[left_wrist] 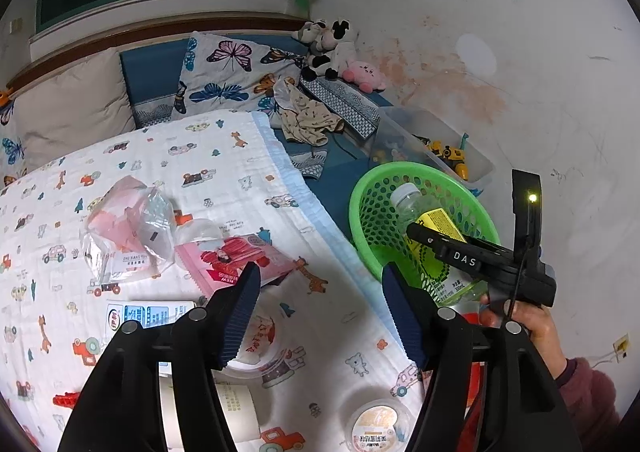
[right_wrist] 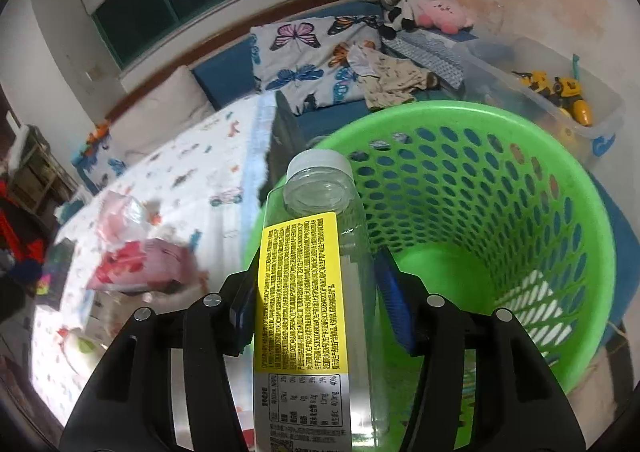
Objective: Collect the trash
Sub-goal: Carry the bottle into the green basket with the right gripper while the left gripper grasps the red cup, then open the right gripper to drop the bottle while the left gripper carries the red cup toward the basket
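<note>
A clear plastic bottle (right_wrist: 316, 252) with a yellow label and white cap sits between the fingers of my right gripper (right_wrist: 316, 264), which is shut on it. The bottle hangs over the mouth of the green perforated basket (right_wrist: 520, 171), cap pointing away. In the left wrist view the same bottle (left_wrist: 408, 203) shows inside the basket's rim (left_wrist: 372, 211). My left gripper (left_wrist: 320, 272) stands open above the patterned blanket with nothing between its fingers. Ahead of it lie a pink snack wrapper (left_wrist: 236, 260) and a clear bag (left_wrist: 128, 228); a blue-white carton (left_wrist: 152, 314) lies to its left.
A round clear lid (left_wrist: 256, 336), a small sealed tub (left_wrist: 378, 426) and a white paper roll (left_wrist: 236, 408) lie under the left gripper. A clear toy bin (left_wrist: 440, 139) stands behind the basket by the wall. Pillows and plush toys (left_wrist: 328, 47) line the bed's head. A hand (left_wrist: 532, 328) holds the right gripper.
</note>
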A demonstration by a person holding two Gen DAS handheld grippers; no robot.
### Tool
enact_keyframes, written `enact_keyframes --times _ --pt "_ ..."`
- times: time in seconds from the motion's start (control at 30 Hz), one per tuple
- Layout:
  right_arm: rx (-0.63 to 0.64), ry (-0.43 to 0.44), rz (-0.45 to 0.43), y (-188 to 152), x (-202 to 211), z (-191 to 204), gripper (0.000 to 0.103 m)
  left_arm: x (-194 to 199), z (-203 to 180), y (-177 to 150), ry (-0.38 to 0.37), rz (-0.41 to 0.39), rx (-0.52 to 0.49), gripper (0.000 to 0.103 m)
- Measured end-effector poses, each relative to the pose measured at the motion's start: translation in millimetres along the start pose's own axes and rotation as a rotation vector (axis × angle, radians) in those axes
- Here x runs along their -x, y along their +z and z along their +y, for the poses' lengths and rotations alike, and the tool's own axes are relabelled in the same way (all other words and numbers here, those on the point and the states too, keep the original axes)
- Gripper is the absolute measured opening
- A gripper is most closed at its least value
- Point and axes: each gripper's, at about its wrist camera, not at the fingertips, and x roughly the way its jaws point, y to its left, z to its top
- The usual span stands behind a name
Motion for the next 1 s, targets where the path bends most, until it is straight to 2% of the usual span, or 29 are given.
enact_keyframes --times 0.23,0.3,0.6,1.0 --pt "0.011 0.076 -0.020 5 2 18 0.059 -2 4 -6 0.002 0.010 -0.001 0.066" --pt "0.017 0.069 -0.024 7 2 22 0.064 -4 5 -8 -0.002 0.021 0.000 0.066" --pt "0.028 0.042 -0.032 6 5 20 0.064 -20 -5 -19 -0.036 0.074 -0.032 0.066" --pt "-0.013 0.087 -0.068 -8 18 5 0.064 -42 -27 -34 -0.084 0.143 -0.084 0.066"
